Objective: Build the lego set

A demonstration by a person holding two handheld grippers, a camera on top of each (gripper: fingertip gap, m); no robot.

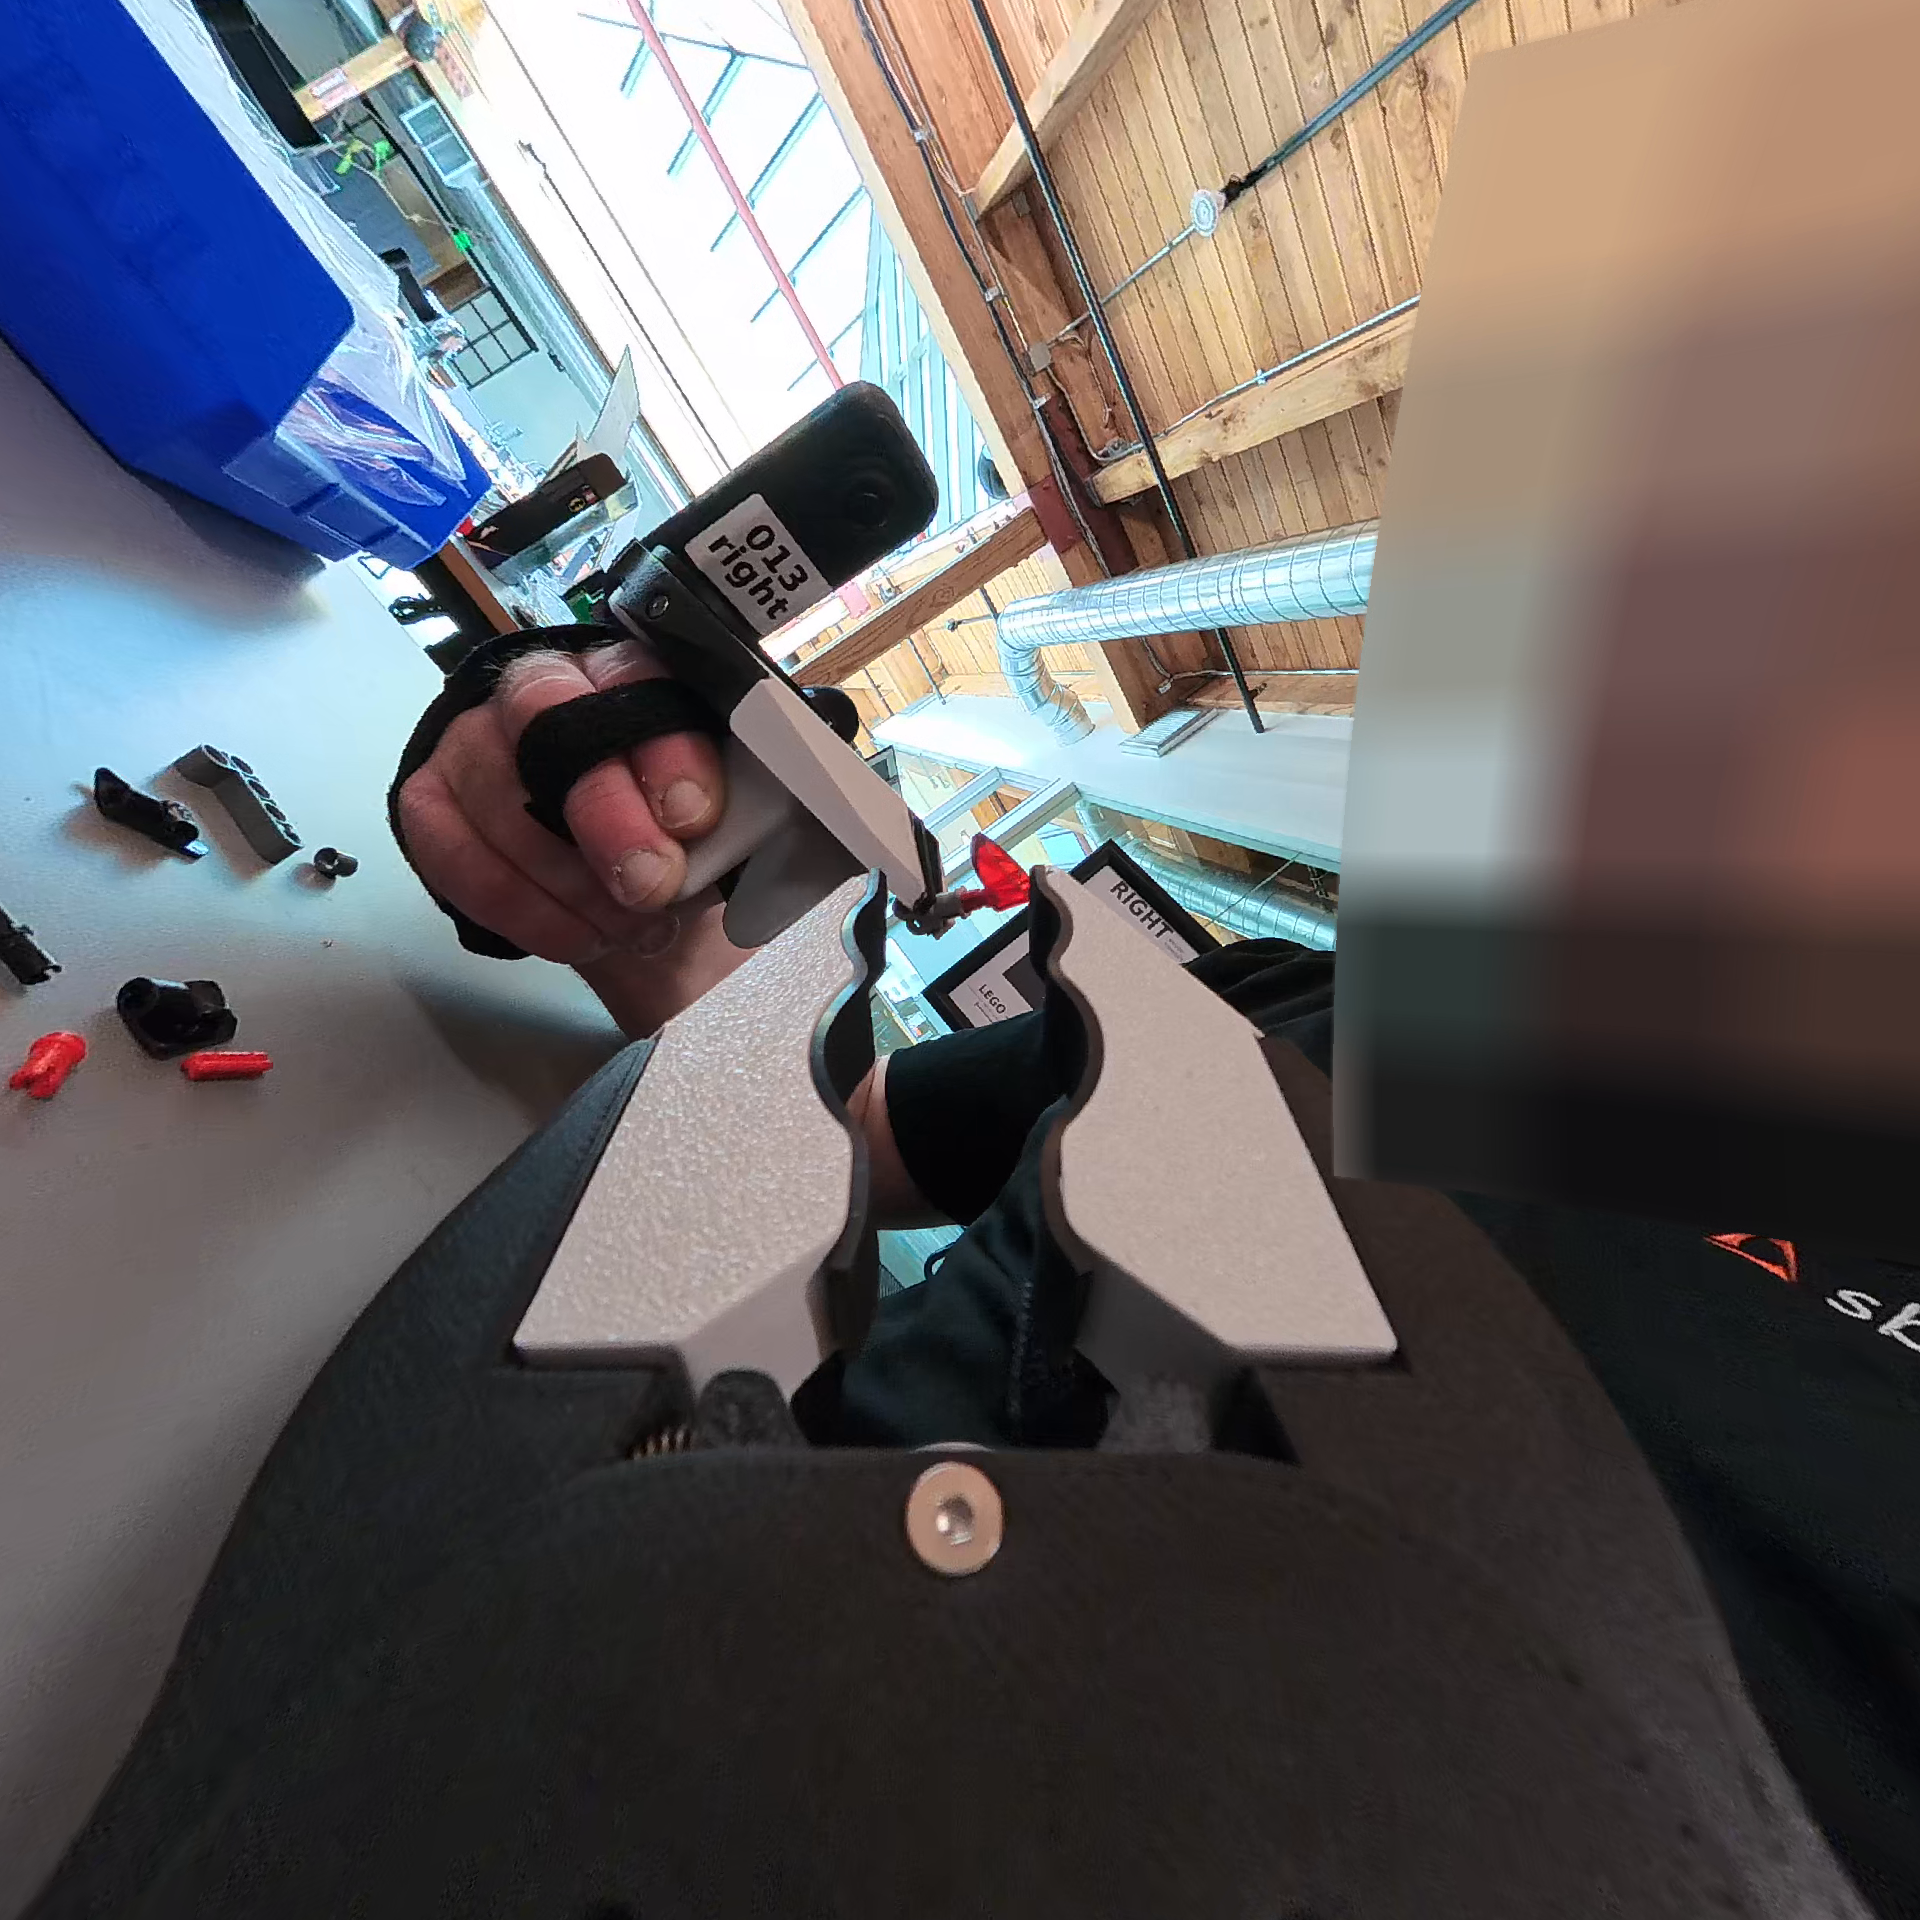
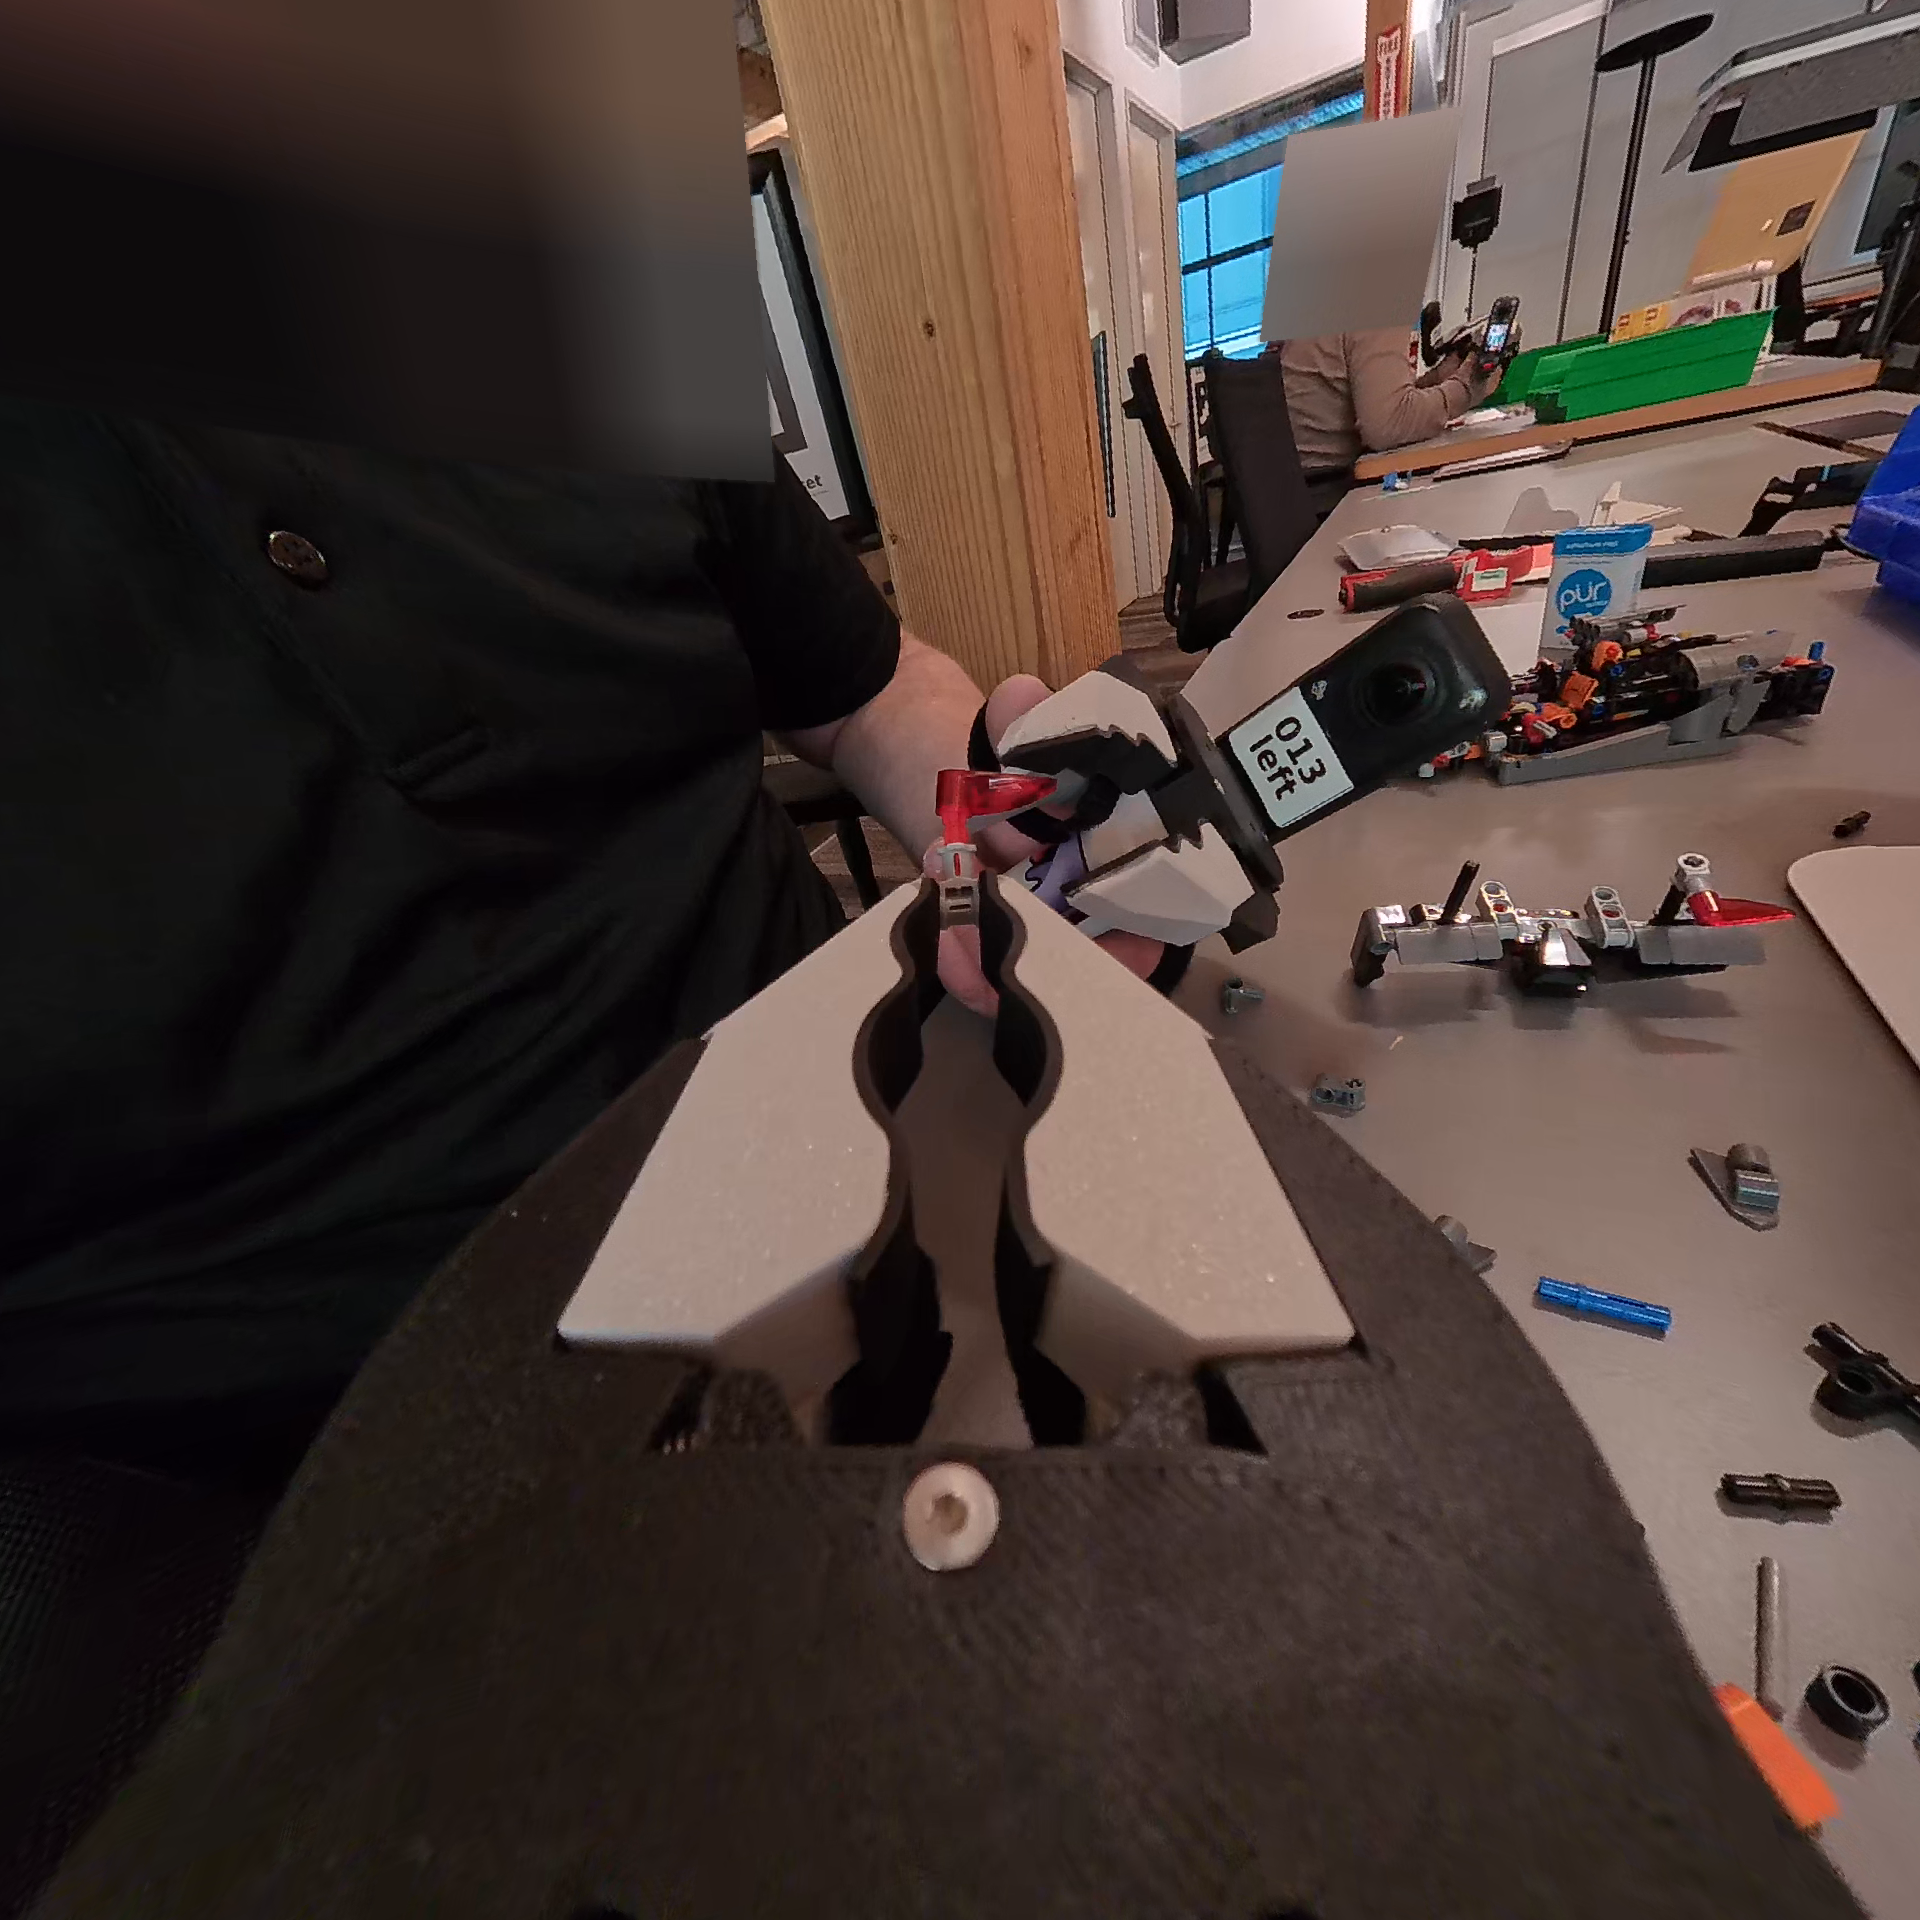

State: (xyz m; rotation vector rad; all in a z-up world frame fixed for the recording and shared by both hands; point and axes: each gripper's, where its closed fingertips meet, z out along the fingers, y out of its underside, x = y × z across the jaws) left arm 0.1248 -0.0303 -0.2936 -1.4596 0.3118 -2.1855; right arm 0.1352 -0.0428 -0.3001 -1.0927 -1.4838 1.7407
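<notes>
While both tools meet in the air in front of the person's dark shirt, the small piece between them is the main thing to see. In the right wrist view the right hand-held gripper pinches a small grey connector at its very fingertips, and a thin red-and-white pin rises from that connector to a translucent red wedge piece. That red wedge sits between the fingers of the left hand-held gripper – whether those fingers actually clamp it, I cannot tell. From the left wrist view the left hand-held gripper shows a clear gap between its tips, with the red wedge piece just beyond them.

As for containers, a blue bin stands at the far left of the tabletop with clear plastic bags at its edge; its contents are hidden. Green bins stand on a far table.

A grey and silver lego assembly with one red wedge on its right end lies on the tabletop at right – loose black, red, grey and blue pieces lie scattered around.
</notes>
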